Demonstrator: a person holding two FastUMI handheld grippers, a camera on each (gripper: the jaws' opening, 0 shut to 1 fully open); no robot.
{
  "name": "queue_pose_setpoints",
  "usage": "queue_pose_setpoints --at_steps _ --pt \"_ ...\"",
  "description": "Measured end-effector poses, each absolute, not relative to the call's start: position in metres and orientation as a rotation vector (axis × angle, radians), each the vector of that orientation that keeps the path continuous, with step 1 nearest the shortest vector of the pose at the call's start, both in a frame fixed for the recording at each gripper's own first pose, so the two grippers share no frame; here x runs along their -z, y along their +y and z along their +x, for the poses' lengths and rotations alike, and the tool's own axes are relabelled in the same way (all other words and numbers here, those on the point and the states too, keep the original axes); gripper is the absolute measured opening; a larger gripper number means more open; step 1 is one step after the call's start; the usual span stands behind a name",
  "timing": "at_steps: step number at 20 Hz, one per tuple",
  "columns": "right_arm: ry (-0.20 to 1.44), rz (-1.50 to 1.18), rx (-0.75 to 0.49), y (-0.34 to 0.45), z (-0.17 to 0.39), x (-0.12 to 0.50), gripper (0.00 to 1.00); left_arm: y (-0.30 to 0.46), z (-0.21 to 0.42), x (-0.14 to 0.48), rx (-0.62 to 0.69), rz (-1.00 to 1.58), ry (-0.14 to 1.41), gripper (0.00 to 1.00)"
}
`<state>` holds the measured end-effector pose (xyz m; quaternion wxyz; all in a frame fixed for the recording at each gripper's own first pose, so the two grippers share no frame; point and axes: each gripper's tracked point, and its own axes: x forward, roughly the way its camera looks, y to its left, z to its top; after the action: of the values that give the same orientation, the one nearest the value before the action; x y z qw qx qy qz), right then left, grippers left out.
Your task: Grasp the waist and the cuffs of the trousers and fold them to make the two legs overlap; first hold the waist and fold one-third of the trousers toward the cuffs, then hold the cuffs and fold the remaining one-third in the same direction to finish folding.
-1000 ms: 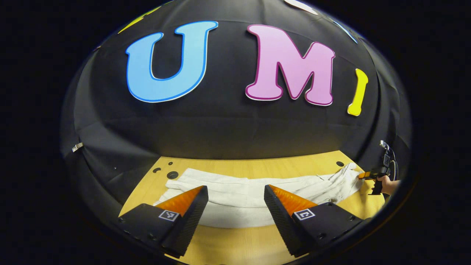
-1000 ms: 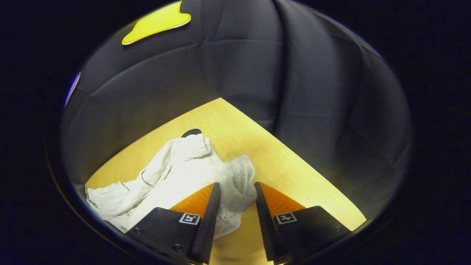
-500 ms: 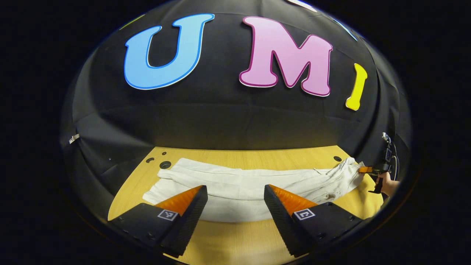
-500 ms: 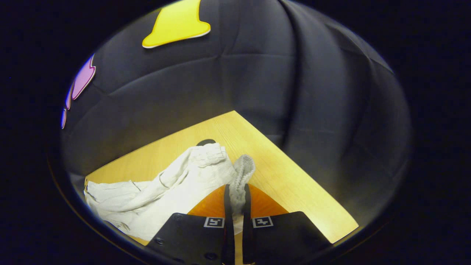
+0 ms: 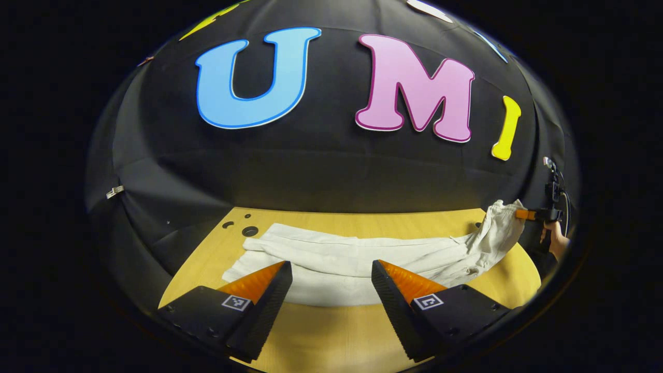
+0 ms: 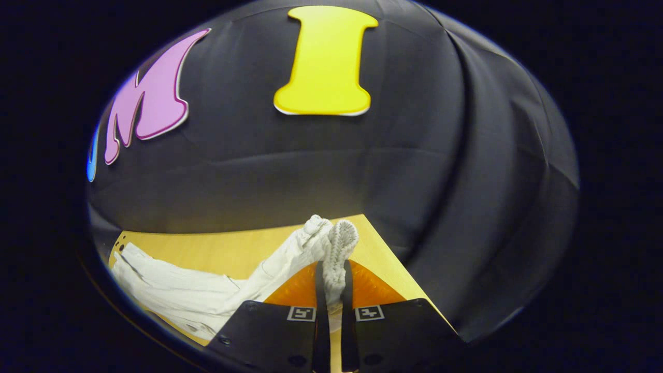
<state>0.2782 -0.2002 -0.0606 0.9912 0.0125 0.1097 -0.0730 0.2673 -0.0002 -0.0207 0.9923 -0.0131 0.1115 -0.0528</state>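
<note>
waist end pinched and raised, cuff end not gripped yet

white trousers (image 5: 357, 259) lie lengthwise across the wooden table (image 5: 321, 342), waist (image 6: 339, 246) lifted off it at the right. right gripper (image 6: 331, 290) jaws are clamped together on the waistband. left gripper (image 5: 331, 282) hovers near the leg middle, jaws wide apart, holding nothing. best to grip the left-end cuffs first, then lift both ends evenly so the legs overlap without bunching.

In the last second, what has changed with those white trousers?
The right gripper closed on the trousers' waistband and lifted that end off the table. The left gripper stayed open above the legs, which still lie flat.
</note>
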Motion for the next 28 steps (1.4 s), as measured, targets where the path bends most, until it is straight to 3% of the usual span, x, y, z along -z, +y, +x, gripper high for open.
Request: queue_pose_setpoints --at_steps 9,16,20,24,28 --pt "0.116 -0.028 -0.050 -0.163 0.221 -0.012 0.12 0.070 0.243 0.051 -0.014 -0.046 0.258 0.98" --pt "0.139 0.010 -0.238 -0.172 0.224 -0.010 0.12 0.109 0.215 0.066 -0.106 -0.033 0.294 0.98" --pt "0.233 0.063 -0.338 -0.174 0.225 -0.010 0.12 0.122 0.198 0.082 -0.155 -0.076 0.334 0.98" --pt "0.272 -0.008 -0.424 -0.173 0.223 -0.002 0.16 0.128 0.176 0.094 -0.212 -0.140 0.371 0.98" --pt "0.341 -0.016 -0.509 -0.175 0.224 -0.004 0.27 0.131 0.174 0.106 -0.245 -0.232 0.400 0.98"
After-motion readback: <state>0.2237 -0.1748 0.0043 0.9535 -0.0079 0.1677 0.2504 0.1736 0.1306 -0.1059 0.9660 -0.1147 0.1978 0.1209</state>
